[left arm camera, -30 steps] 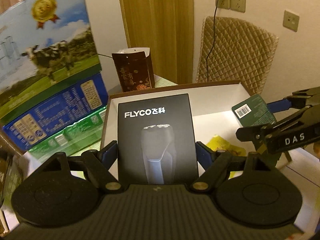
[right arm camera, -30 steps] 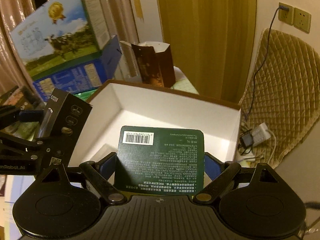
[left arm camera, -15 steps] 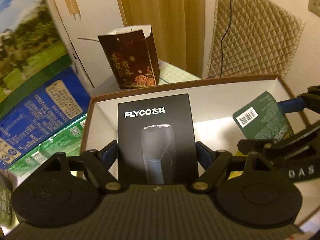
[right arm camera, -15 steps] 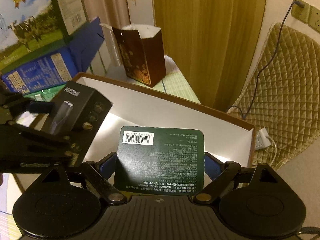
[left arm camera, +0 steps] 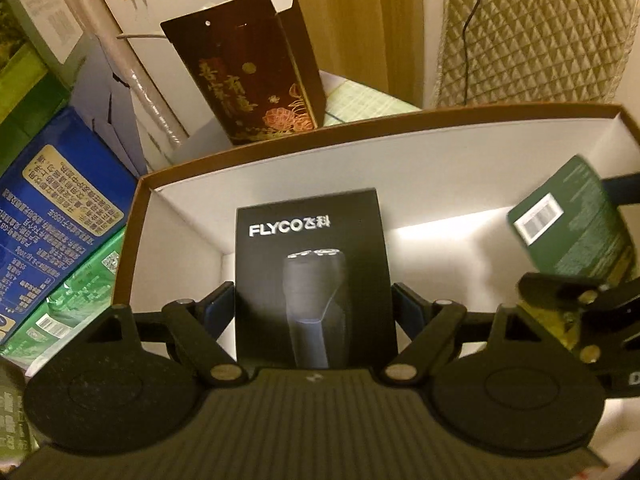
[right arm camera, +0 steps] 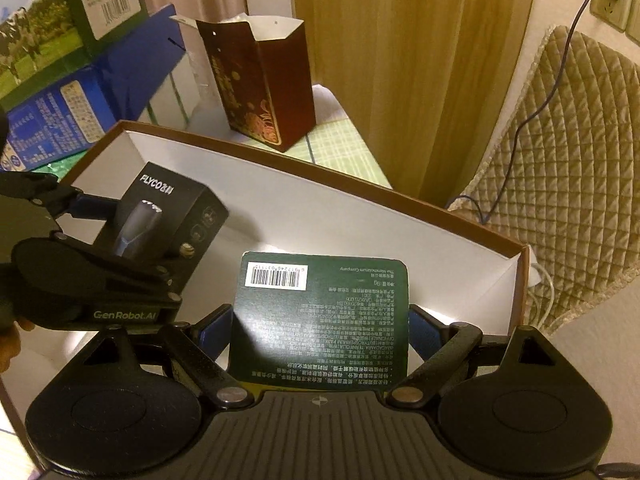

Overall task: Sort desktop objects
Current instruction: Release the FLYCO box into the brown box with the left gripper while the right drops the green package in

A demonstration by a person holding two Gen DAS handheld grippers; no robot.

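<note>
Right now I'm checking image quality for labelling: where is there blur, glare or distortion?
Left wrist view: green card motion-smeared, bright patch on the white box floor, fisheye-curved rim. Right wrist view: sharper, card's barcode readable, warm dim light, dark corners.

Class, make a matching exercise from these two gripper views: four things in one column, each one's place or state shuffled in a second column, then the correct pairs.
Things
1. black shaver box
2. green card
3. dark red paper bag
4. white tray

Places or states
A. standing open-topped behind the tray
B. gripped by the left gripper
C. lying under both grippers, brown-rimmed
D. gripped by the right gripper

Pairs: 1-B, 2-D, 3-A, 4-C
</note>
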